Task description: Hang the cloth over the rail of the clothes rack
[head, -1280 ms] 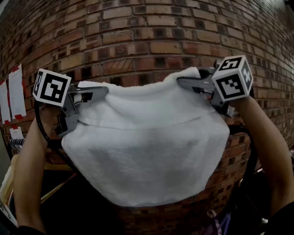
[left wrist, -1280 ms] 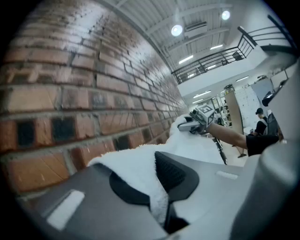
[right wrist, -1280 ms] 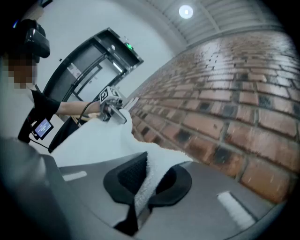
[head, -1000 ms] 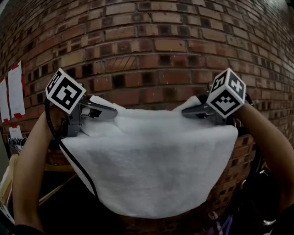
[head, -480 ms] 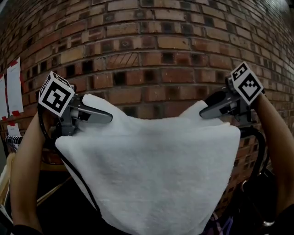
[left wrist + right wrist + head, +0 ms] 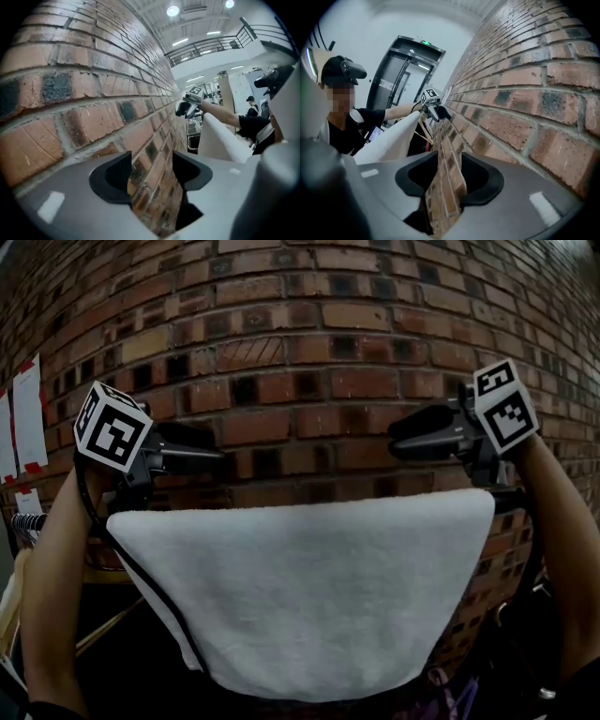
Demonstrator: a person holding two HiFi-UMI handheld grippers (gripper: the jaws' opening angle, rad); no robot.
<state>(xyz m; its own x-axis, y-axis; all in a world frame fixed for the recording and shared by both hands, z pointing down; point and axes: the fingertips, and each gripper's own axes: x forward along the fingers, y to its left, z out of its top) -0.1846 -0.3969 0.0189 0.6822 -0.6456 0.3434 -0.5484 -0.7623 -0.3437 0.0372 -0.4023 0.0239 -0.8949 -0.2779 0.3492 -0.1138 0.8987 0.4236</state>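
The white cloth (image 6: 300, 596) hangs draped across the rack, its top fold straight and level; the rail under it is hidden. My left gripper (image 6: 217, 457) hovers just above the cloth's left top corner. Its jaws are closing with nothing between them, only brick wall showing in the gap (image 6: 151, 173). My right gripper (image 6: 394, 442) sits above the right top corner, clear of the cloth. Its jaws are opening and hold nothing (image 6: 449, 180). The cloth (image 6: 220, 140) shows as a white slope in the left gripper view, and the cloth (image 6: 391, 138) also appears in the right gripper view.
A red brick wall (image 6: 309, 343) stands close behind the rack. Paper sheets (image 6: 28, 413) are stuck on it at the far left. Wooden hangers (image 6: 19, 596) hang at the lower left. A dark curved rack tube (image 6: 522, 540) runs down at the right.
Both grippers let go of the cloth's top corners and lifted off. The cloth dropped flat, and its top edge now lies straight and level.
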